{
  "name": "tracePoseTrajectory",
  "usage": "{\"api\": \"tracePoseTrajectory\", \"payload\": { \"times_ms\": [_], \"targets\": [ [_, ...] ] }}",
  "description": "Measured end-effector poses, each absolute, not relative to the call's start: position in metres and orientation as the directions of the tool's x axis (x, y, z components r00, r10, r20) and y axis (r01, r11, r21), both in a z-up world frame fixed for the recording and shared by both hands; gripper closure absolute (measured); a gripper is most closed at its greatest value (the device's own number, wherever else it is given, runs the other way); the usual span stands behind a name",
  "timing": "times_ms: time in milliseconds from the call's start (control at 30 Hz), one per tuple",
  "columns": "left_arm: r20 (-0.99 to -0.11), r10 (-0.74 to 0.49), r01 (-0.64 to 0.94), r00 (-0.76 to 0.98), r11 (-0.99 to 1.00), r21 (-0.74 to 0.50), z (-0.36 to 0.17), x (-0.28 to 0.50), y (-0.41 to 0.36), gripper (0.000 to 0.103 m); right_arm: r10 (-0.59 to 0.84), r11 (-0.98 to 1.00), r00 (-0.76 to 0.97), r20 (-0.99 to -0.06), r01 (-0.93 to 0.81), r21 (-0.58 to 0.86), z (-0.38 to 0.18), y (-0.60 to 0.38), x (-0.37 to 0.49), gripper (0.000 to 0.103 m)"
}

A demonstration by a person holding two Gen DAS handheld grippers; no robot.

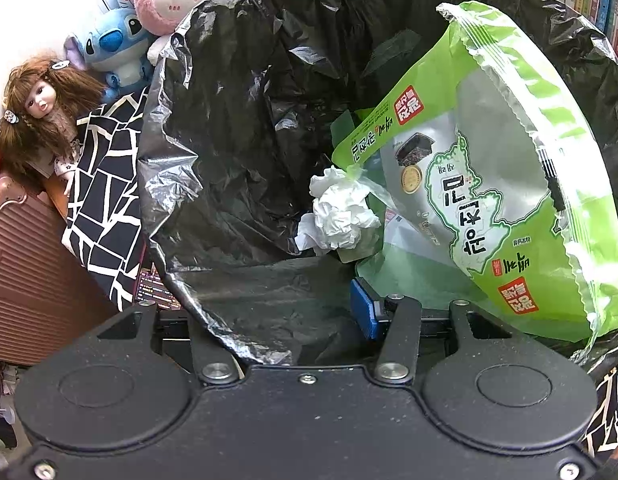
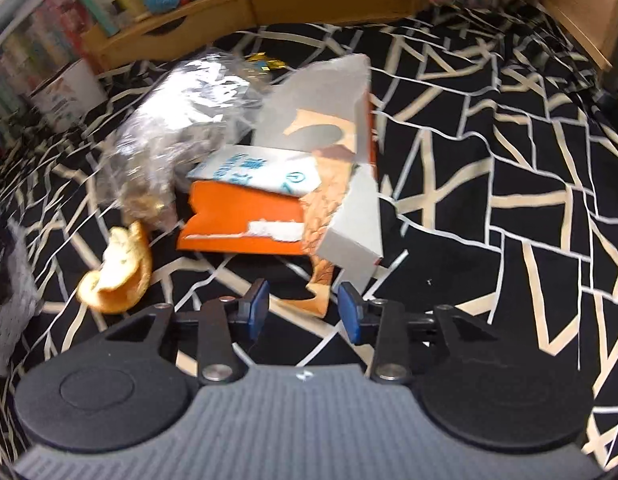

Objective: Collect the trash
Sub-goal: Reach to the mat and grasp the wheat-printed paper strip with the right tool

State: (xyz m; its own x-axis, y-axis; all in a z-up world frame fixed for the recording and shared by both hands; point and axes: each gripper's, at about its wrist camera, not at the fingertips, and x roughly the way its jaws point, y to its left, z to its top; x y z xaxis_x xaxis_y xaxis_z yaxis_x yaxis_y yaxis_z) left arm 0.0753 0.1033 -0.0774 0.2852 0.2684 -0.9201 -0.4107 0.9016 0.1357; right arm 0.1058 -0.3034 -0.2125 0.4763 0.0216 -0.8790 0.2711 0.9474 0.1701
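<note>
In the left wrist view my left gripper (image 1: 305,312) is shut on the near rim of a black trash bag (image 1: 229,128) and holds its mouth wide. Only the gripper's right blue pad (image 1: 365,312) shows; the plastic hides the other. Inside the bag lie a green seaweed snack wrapper (image 1: 489,184) and a crumpled white tissue (image 1: 341,212). In the right wrist view my right gripper (image 2: 305,308) is open just above the patterned bedspread (image 2: 509,160). A corner of the torn orange and grey carton (image 2: 269,216) lies between its pads, untouched.
Beside the carton lie a blue and white paper packet (image 2: 253,172), crumpled clear plastic (image 2: 169,120) and an orange peel (image 2: 117,272). A wooden bookshelf (image 2: 249,4) runs behind the bed. A doll (image 1: 41,104), plush toys (image 1: 117,40) and a brown suitcase (image 1: 25,264) stand left of the bag.
</note>
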Motion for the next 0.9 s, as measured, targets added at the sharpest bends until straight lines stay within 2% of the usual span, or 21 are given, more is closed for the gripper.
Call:
{"api": "tracePoseTrajectory", "payload": {
  "times_ms": [100, 200, 233, 300, 567, 700, 767, 800, 833, 867, 900],
  "targets": [
    [-0.92, 0.269, -0.41, 0.286, 0.902, 0.136, -0.078, 0.076, 0.103, 0.055, 0.014, 0.929, 0.478, -0.878, 0.318, 0.188, -0.216, -0.31, 0.111, 0.047],
    [-0.92, 0.269, -0.41, 0.286, 0.902, 0.136, -0.078, 0.076, 0.103, 0.055, 0.016, 0.933, 0.465, -0.885, 0.311, 0.18, -0.218, -0.31, 0.115, 0.067],
    [-0.92, 0.269, -0.411, 0.286, 0.902, 0.137, -0.078, 0.076, 0.103, 0.055, 0.017, 0.937, 0.463, -0.886, 0.301, 0.175, -0.218, -0.31, 0.114, 0.077],
    [-0.919, 0.27, -0.412, 0.286, 0.901, 0.136, -0.078, 0.076, 0.103, 0.055, 0.046, 0.942, 0.456, -0.889, 0.276, 0.19, -0.217, -0.31, 0.111, 0.087],
    [-0.92, 0.269, -0.414, 0.286, 0.9, 0.135, -0.078, 0.076, 0.103, 0.055, 0.098, 0.957, 0.447, -0.889, 0.201, 0.207, -0.21, -0.302, 0.084, 0.089],
    [-0.92, 0.268, -0.413, 0.287, 0.901, 0.134, -0.078, 0.077, 0.103, 0.055, 0.134, 0.976, 0.415, -0.9, 0.103, 0.193, -0.208, -0.29, 0.069, 0.089],
    [-0.919, 0.269, -0.413, 0.287, 0.901, 0.134, -0.078, 0.077, 0.103, 0.055, 0.169, 0.981, 0.362, -0.917, 0.031, 0.193, -0.21, -0.285, 0.064, 0.085],
    [-0.919, 0.269, -0.414, 0.287, 0.9, 0.134, -0.078, 0.077, 0.103, 0.055, 0.172, 0.982, 0.346, -0.923, 0.011, 0.187, -0.211, -0.283, 0.062, 0.078],
    [-0.919, 0.269, -0.414, 0.287, 0.901, 0.134, -0.078, 0.077, 0.103, 0.055, 0.158, 0.985, 0.353, -0.922, 0.007, 0.171, -0.209, -0.282, 0.06, 0.064],
    [-0.919, 0.269, -0.414, 0.287, 0.9, 0.134, -0.078, 0.077, 0.103, 0.055, 0.13, 0.99, 0.369, -0.92, 0.007, 0.143, -0.207, -0.281, 0.058, 0.057],
    [-0.919, 0.269, -0.414, 0.287, 0.9, 0.134, -0.078, 0.077, 0.103, 0.055, 0.106, 0.993, 0.387, -0.916, 0.014, 0.121, -0.205, -0.28, 0.058, 0.044]
  ]
}}
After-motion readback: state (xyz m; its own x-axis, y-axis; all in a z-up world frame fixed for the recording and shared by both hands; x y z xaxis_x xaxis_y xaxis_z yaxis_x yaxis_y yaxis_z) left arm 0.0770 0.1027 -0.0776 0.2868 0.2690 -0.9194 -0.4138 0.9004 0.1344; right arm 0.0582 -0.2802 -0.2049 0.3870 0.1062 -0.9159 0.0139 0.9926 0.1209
